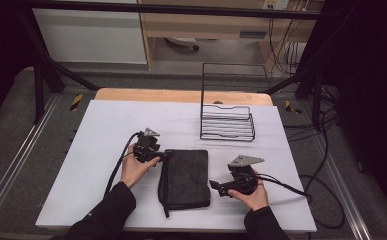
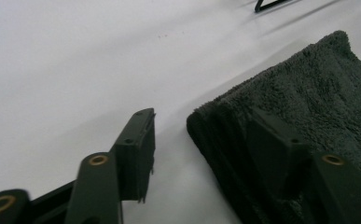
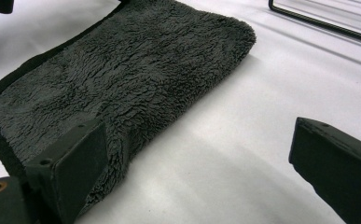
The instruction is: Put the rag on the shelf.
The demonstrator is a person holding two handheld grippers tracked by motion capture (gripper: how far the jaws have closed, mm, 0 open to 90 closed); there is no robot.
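The left gripper (image 1: 157,156) has its fingers (image 2: 136,149) apart, straddling the far left corner of the folded dark towel (image 1: 185,177). The right gripper (image 1: 216,186) also has its fingers (image 3: 75,163) apart, one on the towel's near right edge. The towel lies flat on the white table (image 1: 106,130), with a wire rack (image 1: 227,122) beyond it.

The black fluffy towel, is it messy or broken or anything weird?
Nothing odd: the towel lies folded and flat on the white table, with an open gripper at each side, left gripper and right gripper.
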